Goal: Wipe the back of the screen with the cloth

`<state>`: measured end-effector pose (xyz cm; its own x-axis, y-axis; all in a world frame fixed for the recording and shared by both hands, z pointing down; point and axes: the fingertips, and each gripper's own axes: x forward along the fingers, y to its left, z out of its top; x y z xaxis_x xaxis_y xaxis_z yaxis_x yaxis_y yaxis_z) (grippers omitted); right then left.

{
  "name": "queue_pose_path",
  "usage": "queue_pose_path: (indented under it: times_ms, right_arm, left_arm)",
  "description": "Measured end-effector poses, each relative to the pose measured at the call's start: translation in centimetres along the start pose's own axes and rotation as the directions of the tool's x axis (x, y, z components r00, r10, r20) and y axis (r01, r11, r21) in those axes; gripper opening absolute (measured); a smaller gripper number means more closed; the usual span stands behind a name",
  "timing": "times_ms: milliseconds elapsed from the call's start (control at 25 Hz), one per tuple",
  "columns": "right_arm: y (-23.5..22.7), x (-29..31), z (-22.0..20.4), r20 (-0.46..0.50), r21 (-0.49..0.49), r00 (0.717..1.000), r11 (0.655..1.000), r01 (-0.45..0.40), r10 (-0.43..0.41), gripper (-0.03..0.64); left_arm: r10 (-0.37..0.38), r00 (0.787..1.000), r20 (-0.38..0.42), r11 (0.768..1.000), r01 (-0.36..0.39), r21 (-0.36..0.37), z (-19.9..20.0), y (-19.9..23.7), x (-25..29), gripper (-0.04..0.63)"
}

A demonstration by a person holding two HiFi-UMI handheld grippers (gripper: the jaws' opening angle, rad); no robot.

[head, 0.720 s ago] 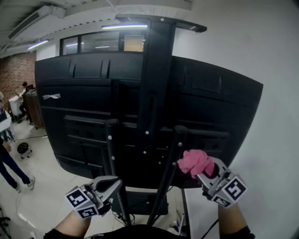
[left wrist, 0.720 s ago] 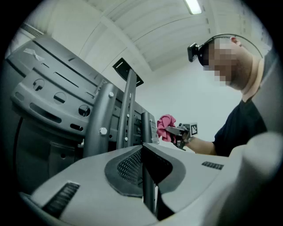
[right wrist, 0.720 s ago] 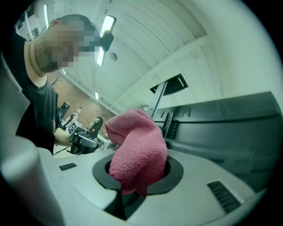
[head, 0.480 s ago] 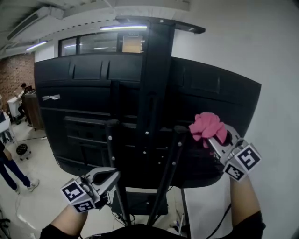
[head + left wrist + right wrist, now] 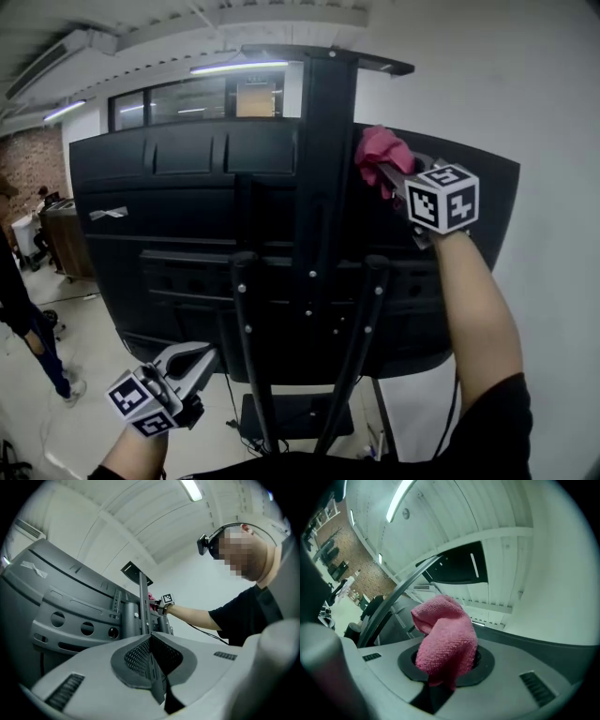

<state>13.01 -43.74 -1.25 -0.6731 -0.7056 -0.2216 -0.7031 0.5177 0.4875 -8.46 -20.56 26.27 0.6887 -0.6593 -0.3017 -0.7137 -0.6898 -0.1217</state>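
Observation:
The big black back of the screen [image 5: 169, 216] fills the head view, mounted on a black stand post [image 5: 323, 187]. A bunched pink cloth [image 5: 380, 153] is clamped in my right gripper [image 5: 392, 172], which is raised to the screen's upper right, just right of the post. In the right gripper view the pink cloth [image 5: 445, 639] bulges out between the jaws. My left gripper [image 5: 199, 361] hangs low at the lower left, below the screen's bottom edge, shut with nothing in it. In the left gripper view the left gripper [image 5: 151, 660] has its pads closed together.
Two slanted stand legs [image 5: 246, 356] run down from the post between my arms. A white wall [image 5: 553, 187] stands close on the right. A person [image 5: 23, 319] stands on the floor at far left. The stand's base [image 5: 291, 417] lies below.
My right gripper has risen with the pink cloth from the screen's lower right edge to its upper right near the post. The left gripper has dropped slightly.

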Motion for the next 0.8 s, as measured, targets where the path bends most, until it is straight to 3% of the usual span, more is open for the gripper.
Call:
queue_pose_path:
  times_ms: [280, 600, 680, 800]
  right_arm:
    - [-2.0, -0.3, -2.2, -0.058, -0.015, 0.998, 0.999, 0.034, -0.035, 0.095]
    - [-16.3, -10.5, -9.1, -0.103, 0.031, 0.969, 0.973, 0.231, -0.226, 0.097]
    - [-20.9, -13.8, -11.9, -0.111, 0.111, 0.944, 0.94, 0.323, -0.311, 0.097]
    - [-27.5, -19.8, -15.9, -0.125, 0.284, 0.87, 0.823, 0.491, -0.476, 0.097]
  left_arm:
    - [0.002, 1.0, 0.005, 1.0, -0.002, -0.004, -0.2, 0.4, -0.2, -0.003]
    - [-0.035, 0.999, 0.013, 0.999, 0.035, -0.015, -1.6, -4.7, 6.2, -0.003]
    - [-0.046, 0.999, 0.024, 0.998, 0.047, -0.029, -1.8, -6.1, 7.8, -0.003]
    - [-0.06, 0.998, 0.018, 0.997, 0.061, -0.04, -2.5, -7.9, 9.6, -0.003]
